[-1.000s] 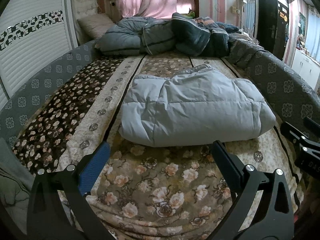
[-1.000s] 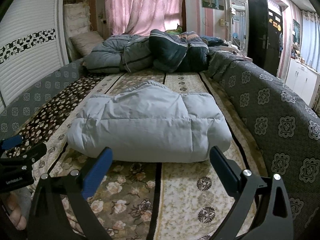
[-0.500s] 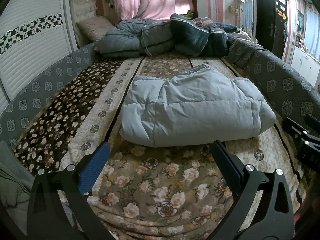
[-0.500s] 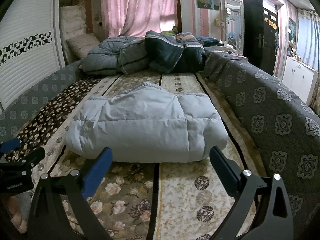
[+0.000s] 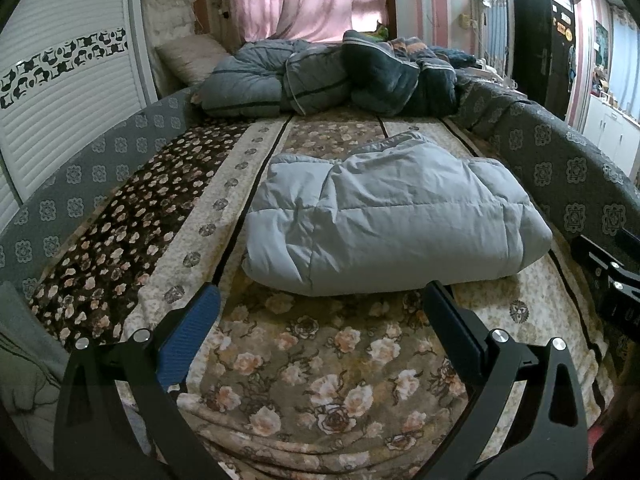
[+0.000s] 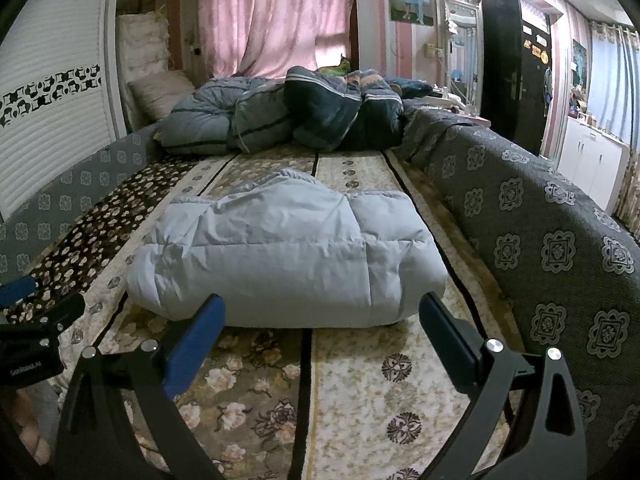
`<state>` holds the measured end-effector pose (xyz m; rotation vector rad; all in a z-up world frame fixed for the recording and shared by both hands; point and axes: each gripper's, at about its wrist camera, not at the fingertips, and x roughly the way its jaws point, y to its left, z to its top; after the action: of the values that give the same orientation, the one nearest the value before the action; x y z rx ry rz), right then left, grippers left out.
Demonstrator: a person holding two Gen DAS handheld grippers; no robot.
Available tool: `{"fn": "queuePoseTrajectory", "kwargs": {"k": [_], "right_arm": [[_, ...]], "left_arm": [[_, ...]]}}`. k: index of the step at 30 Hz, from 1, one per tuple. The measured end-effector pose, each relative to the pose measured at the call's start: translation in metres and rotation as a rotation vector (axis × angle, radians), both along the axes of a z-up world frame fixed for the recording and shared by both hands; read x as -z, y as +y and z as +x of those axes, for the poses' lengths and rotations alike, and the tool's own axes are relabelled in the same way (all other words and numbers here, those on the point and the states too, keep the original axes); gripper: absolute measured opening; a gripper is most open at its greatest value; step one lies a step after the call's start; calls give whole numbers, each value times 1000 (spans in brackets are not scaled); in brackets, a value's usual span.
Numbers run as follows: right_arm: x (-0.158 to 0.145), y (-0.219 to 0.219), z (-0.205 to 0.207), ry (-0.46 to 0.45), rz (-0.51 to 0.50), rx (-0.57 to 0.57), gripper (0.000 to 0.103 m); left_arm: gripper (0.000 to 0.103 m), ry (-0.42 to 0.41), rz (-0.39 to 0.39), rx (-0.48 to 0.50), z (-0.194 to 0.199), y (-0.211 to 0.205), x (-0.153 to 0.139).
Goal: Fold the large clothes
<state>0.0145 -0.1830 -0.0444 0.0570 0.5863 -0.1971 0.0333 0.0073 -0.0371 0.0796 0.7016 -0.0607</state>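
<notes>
one pale grey-blue quilted puffer jacket point(image 5: 392, 216) lies folded into a thick bundle on the floral-patterned bed cover point(image 5: 312, 360), just beyond both tools. the left gripper point(image 5: 320, 304) and the right gripper point(image 6: 320, 312) each hang over the cover with their two fingers spread wide, holding nothing. at the bed's far end sit what look like two rumpled striped duvets point(image 6: 280, 120), beside one beige pillow point(image 6: 160, 92).
</notes>
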Motion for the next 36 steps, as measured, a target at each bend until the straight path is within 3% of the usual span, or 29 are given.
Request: {"fn": "queuePoseTrajectory", "kwargs": {"k": [36], "right_arm": [[0,-1,0,4,-4,-7,98]], "left_arm": [[100,9,8,-6,1,1,3]]}}
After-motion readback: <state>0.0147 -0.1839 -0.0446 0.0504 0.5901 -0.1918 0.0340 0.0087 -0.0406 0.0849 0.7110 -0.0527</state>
